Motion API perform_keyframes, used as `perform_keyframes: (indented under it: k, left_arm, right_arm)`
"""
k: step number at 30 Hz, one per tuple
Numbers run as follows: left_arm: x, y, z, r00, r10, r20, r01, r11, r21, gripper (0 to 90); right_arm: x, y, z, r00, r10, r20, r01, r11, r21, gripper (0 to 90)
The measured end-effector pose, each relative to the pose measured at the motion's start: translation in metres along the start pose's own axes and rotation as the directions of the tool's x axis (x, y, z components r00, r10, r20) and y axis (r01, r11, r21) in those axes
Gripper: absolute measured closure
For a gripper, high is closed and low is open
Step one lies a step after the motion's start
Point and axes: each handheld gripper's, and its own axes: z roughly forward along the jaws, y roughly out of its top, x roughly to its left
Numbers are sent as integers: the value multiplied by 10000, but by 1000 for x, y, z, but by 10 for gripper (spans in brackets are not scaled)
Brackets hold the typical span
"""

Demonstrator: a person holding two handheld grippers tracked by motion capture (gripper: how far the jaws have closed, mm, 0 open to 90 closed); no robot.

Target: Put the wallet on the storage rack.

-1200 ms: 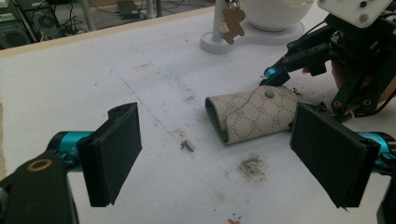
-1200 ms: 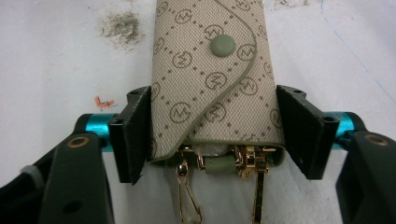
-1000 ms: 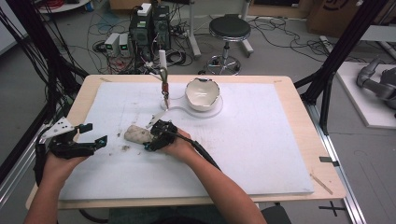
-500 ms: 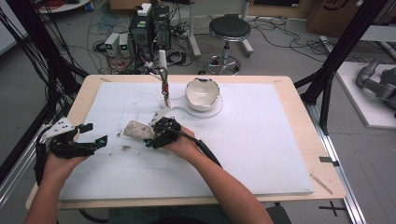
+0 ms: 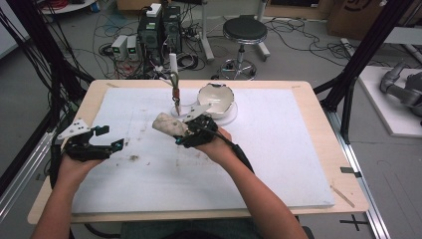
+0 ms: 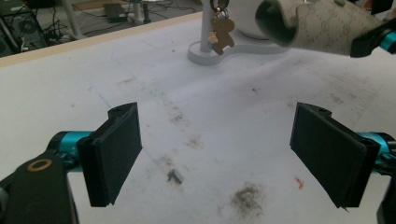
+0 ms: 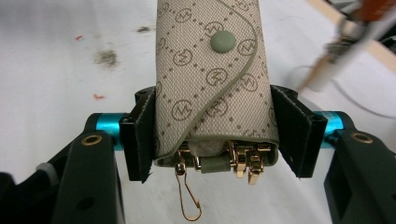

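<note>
Since the earlier frames my right gripper has lifted off the table and carried the key pouch up and toward the centre of the high view, closer to the white stand. Its jaws are clamped on the pouch's two sides; in the right gripper view the beige patterned pouch stands between the pads, its snap button up and gold hooks hanging from its lower end. My left gripper sits at the left middle of the high view, low over the white mat, jaws spread wide with nothing between them. In the left gripper view the pouch hangs at the upper right, and a small gingerbread charm dangles on the stand at top centre. A white bowl stands just right of the stand.
</note>
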Motion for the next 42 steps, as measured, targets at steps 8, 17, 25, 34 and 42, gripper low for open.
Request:
perform_keyframes:
  k: [8,17,25,34,42]
  left_arm:
    - [-4,8,20,9990,194,405,-196,9998,42,163]
    - [-7,13,31,9982,290,530,-290,9996,-4,163]
    - [-8,15,35,9976,341,601,-342,9994,-1,164]
    - [-10,15,33,9974,404,589,-410,9991,91,163]
    - [-13,16,32,9968,481,646,-484,9988,19,163]
  right_arm:
    - [-22,-9,-35,9956,491,796,-469,9985,-293,378]
    - [-47,-20,-59,9821,1015,1590,-962,9945,-406,378]
    - [-68,-24,-70,9664,1437,2132,-1382,9896,-403,377]
    - [-90,-26,-69,9478,1672,2716,-1718,9851,-68,377]
    - [-101,-25,-59,9406,1593,2997,-1781,9833,362,376]
